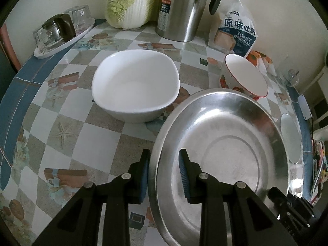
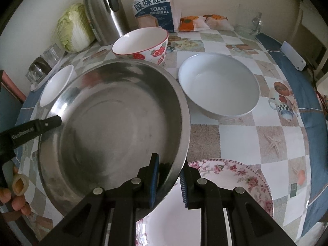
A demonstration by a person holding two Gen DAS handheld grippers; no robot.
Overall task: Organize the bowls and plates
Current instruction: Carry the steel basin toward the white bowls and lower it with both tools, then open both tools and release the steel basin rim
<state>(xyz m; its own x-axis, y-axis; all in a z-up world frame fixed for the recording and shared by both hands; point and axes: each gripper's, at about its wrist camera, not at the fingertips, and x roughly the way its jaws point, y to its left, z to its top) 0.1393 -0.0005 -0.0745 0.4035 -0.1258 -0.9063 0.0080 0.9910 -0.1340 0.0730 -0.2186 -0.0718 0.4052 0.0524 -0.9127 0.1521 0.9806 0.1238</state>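
- The left gripper (image 1: 164,176) pinches the steel basin's (image 1: 225,143) near-left rim between its fingers, at the lower centre of the left view.
- The right gripper (image 2: 169,181) pinches the basin's lower-right rim, above a floral plate (image 2: 246,176).
- Two white bowls (image 1: 135,86) (image 2: 219,86) and a strawberry bowl (image 2: 143,45) sit on the checkered desk (image 1: 82,133).

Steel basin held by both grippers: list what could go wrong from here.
1. The left gripper and right gripper pinch only the thin rim of the steel basin at opposite edges; smooth metal could slip out or tilt.
2. The basin hangs over part of the floral plate; a drop could chip it.
3. The strawberry bowl and the white square bowl sit close by; swinging the basin could knock them.
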